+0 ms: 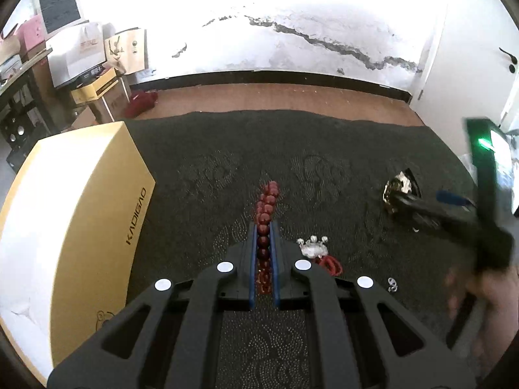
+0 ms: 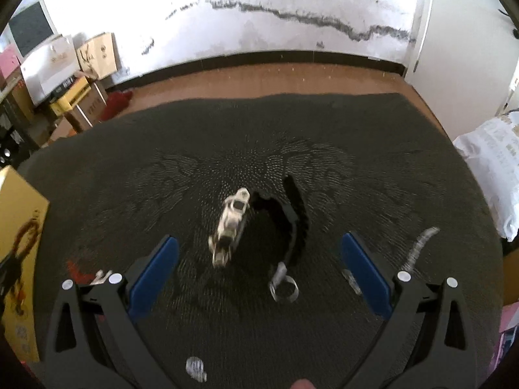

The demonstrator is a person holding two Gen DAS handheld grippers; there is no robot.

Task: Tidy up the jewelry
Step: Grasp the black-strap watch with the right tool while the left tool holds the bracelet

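Note:
My left gripper [image 1: 263, 227] is shut on a dark red bead bracelet [image 1: 267, 201], whose beads stick out past the blue fingertips above the dark cloth. A silver crown charm on a red cord [image 1: 314, 247] lies just right of it. My right gripper [image 2: 259, 249] is open above a watch with a pale case [image 2: 232, 218] and a black strap [image 2: 292, 214]. The watch also shows in the left wrist view [image 1: 397, 188], with the right gripper [image 1: 421, 202] at it. A silver ring [image 2: 284, 287] and a silver chain [image 2: 420, 246] lie near the right gripper.
A yellow box [image 1: 74, 214] stands on the left of the dark patterned cloth [image 1: 211, 168]. Small silver pieces [image 1: 392, 283] [image 2: 196, 368] lie on the cloth. Cartons [image 1: 97, 64] are stacked at the back left by the wall. A white bag [image 2: 493, 162] sits at the right.

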